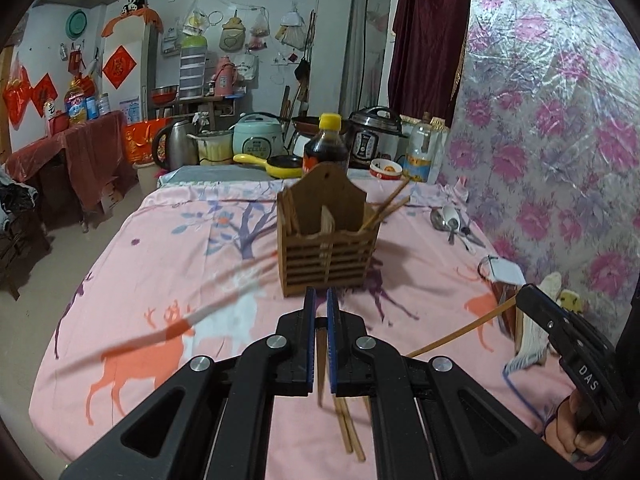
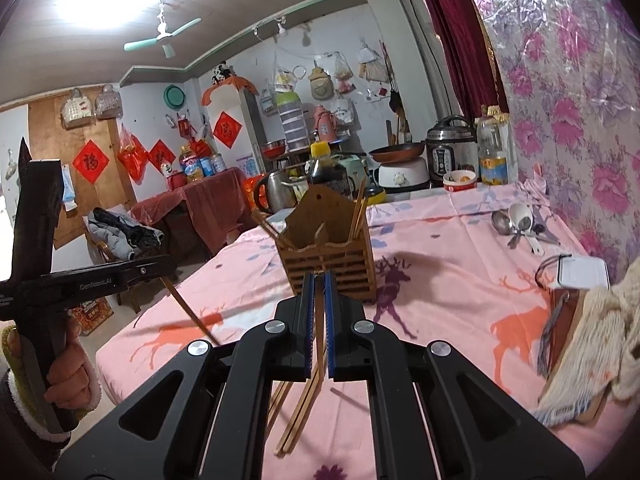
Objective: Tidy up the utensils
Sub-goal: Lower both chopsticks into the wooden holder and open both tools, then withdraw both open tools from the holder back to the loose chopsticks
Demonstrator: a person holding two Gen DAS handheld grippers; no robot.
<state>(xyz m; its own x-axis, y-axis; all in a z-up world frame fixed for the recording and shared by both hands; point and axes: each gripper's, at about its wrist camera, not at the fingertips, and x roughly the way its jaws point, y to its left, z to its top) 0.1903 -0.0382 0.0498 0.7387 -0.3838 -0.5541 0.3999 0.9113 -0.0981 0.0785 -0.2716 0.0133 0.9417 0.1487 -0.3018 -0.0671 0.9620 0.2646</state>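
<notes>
Fingers of the left gripper, black with blue pads, are seen in the left wrist view pressed together on a thin brown wooden chopstick, which passes between the pads and hangs below them. More loose wooden chopsticks are seen lower down over the pink deer-print cloth that covers the surface. A slatted brown wooden utensil holder stands upright on the cloth just beyond the fingertips, with several chopsticks leaning out of its right compartment. Behind it a dark sauce bottle with a yellow cap is placed. A small heap of metal and white spoons is laid near the flowered wall covering, well apart from the holder. At the right edge the right gripper is seen side-on, clamped on a pale chopstick and held by a hand. In the right wrist view its fingers are closed on a bundle of wooden chopsticks that fans out beneath them. The same holder is seen straight ahead, and the spoons lie to the right. At the left the left gripper is seen nipping a chopstick that slants downward.
</notes>
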